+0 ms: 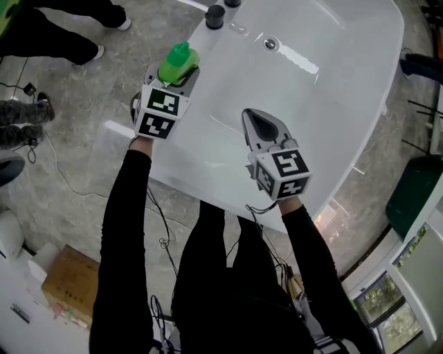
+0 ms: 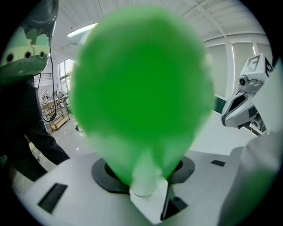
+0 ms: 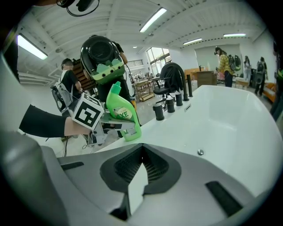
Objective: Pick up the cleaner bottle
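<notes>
The green cleaner bottle (image 1: 178, 62) stands upright on the left rim of the white bathtub (image 1: 332, 104). My left gripper (image 1: 176, 79) reaches in from the left and its jaws close round the bottle's lower body. In the left gripper view the bottle (image 2: 141, 88) fills the picture as a green blur. The right gripper view shows the bottle (image 3: 121, 110) with the left gripper (image 3: 121, 126) clasping it, its base on the rim. My right gripper (image 1: 255, 117) hovers over the tub's near edge, jaws together, holding nothing; it also shows as the right gripper (image 2: 245, 106) in the left gripper view.
Black tap fittings (image 1: 215, 15) stand on the rim beyond the bottle. A metal drain (image 1: 270, 44) sits in the tub's floor. A cardboard box (image 1: 69, 283) and cables lie on the floor at the left. Other people's feet (image 1: 41, 114) are at upper left.
</notes>
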The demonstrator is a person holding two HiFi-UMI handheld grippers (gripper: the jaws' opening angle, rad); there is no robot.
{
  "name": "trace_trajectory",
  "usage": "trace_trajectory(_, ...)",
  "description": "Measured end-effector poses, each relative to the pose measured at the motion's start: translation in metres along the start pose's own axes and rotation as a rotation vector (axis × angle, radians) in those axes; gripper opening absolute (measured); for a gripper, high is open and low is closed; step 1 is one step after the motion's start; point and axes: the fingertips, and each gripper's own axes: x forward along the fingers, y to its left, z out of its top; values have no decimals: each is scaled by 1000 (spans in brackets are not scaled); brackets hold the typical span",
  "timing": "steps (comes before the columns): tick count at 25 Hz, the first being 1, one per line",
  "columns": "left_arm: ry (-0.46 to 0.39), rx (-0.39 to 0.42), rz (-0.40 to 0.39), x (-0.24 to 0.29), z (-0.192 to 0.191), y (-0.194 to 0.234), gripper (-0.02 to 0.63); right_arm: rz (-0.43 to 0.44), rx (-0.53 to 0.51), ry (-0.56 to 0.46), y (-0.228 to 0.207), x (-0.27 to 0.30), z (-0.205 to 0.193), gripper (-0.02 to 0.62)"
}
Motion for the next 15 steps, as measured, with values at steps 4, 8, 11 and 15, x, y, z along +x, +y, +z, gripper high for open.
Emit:
trace_trajectory(4,0,6,-7,-7,0,-10,195,1,-9,-14,0,-4,3,2)
trace_trajectory(8,2,6,-17,-16,-1,-23,193,-3,-13,-22,0,-12,2,2)
trace_trajectory(11,-1,9,-26,-23,-1,-34,193,-8,-13,-30,-1,-18,2,2)
trace_trajectory(15,-1,7,-42,-28,1,-52,193,-22,-8,-46,-8,-29,0,2)
